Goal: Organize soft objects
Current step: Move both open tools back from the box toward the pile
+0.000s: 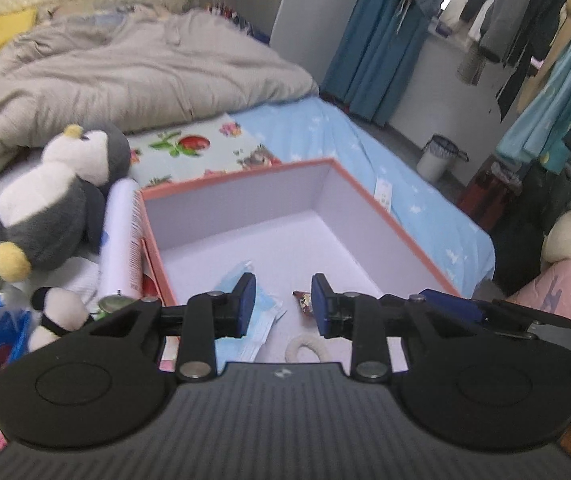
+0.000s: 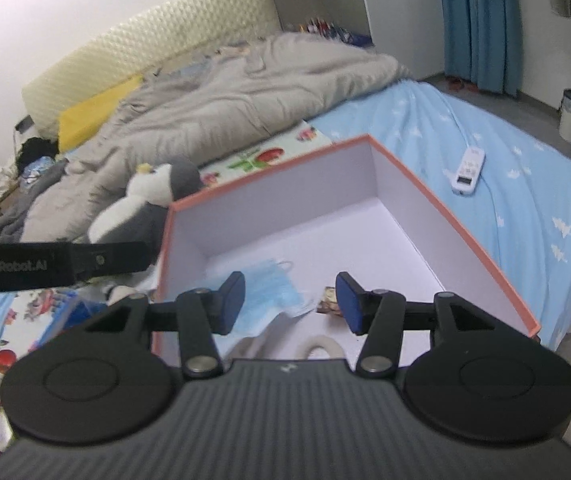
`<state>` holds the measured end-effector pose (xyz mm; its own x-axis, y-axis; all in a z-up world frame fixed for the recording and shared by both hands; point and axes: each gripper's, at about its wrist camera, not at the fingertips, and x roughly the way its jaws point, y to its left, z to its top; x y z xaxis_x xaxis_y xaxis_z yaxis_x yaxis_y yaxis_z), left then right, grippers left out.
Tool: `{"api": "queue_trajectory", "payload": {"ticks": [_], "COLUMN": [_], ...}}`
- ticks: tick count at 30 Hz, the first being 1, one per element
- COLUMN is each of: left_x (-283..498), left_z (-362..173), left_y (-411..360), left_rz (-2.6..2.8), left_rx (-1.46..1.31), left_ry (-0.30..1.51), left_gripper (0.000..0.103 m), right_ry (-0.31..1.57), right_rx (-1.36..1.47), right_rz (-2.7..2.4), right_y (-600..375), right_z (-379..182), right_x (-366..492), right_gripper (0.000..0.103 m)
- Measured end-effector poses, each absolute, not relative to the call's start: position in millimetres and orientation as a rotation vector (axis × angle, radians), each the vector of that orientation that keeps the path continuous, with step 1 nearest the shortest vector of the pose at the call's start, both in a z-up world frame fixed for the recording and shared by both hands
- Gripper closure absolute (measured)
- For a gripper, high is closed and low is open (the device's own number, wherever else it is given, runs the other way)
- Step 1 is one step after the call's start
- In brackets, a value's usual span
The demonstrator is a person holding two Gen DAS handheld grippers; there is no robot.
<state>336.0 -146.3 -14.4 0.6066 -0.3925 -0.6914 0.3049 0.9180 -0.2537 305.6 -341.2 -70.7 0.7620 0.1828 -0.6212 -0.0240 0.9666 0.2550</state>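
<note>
Both the left gripper (image 1: 283, 306) and right gripper (image 2: 290, 302) hang spread and empty over the pink-rimmed cardboard box (image 1: 365, 196), while the squishy grey-and-white plush penguin (image 1: 51, 204) sits outside at 10 o'clock, probably light, best pinched round its belly.

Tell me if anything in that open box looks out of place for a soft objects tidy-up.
Yes. Inside the pink-rimmed box, beside the blue face mask, lies a small brown crinkly wrapper, which looks like a snack rather than a soft item. The penguin plush sits outside the box, by its left wall.
</note>
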Motion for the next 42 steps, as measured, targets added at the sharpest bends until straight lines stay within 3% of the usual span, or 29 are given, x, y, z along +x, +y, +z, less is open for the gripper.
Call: {"api": "queue_trajectory", "payload": {"ticks": [12,25,42], "left_x": [252,165,78], "left_z": [36,54,8], "left_y": [-103,-43,28], "left_rz": [-0.361,-0.261,-0.037], "left_rx": [-0.14,-0.196,-0.252], "left_ry": [0.695,0.629,0.66], "left_gripper": [0.068,0.068,0.067], "right_ry": [0.602,0.554,0.62], "right_rx": [0.218,0.181,0.07], "right_rz": [0.164,0.255,0.39], "right_y": [-316,-276,-216], "right_z": [-32,-18,-57], "right_x": [257,210,169], "right_gripper": [0.05,0.05,0.05]}}
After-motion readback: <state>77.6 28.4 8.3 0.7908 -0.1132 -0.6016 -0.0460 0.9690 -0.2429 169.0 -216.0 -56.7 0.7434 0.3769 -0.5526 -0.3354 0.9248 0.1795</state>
